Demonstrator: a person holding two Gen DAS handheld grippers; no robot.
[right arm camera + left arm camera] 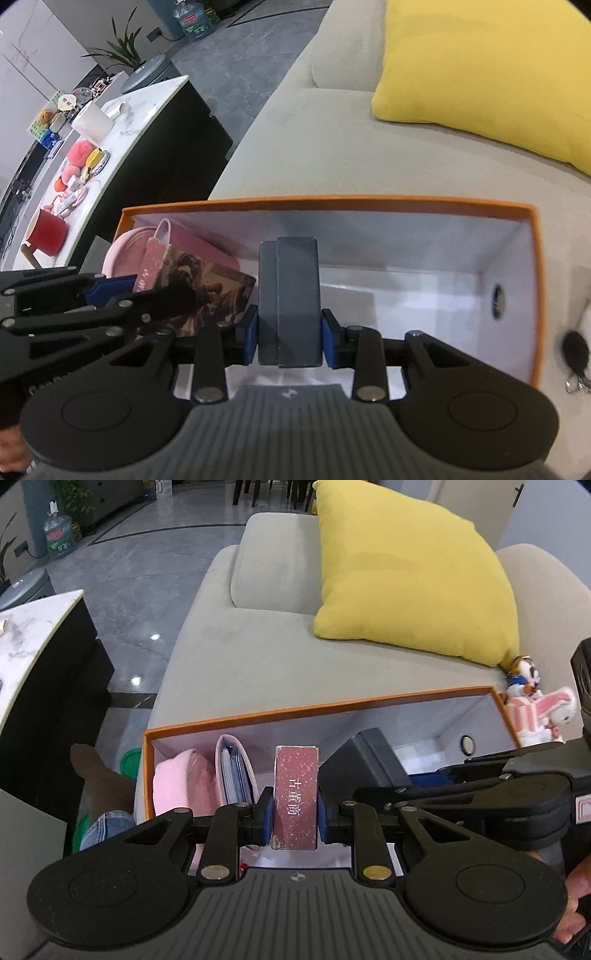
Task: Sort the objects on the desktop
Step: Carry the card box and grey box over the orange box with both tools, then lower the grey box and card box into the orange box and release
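Observation:
An orange box (317, 708) with a white inside sits on a beige sofa; it also shows in the right wrist view (332, 201). My left gripper (294, 818) is shut on a dark red card box (296, 797) with white characters, held over the box's left half. My right gripper (289, 334) is shut on a dark grey box (291, 295), held over the box's middle; the grey box shows in the left wrist view (364, 760). Inside the orange box lie a pink pouch (173, 782) and a pale wallet (236, 771).
A yellow cushion (406, 576) leans on the sofa back. Plush toys (535, 709) sit right of the box. Black keys (574, 354) lie on the sofa by the box. A marble table (122, 122) at the left holds a red mug (46, 230) and small items.

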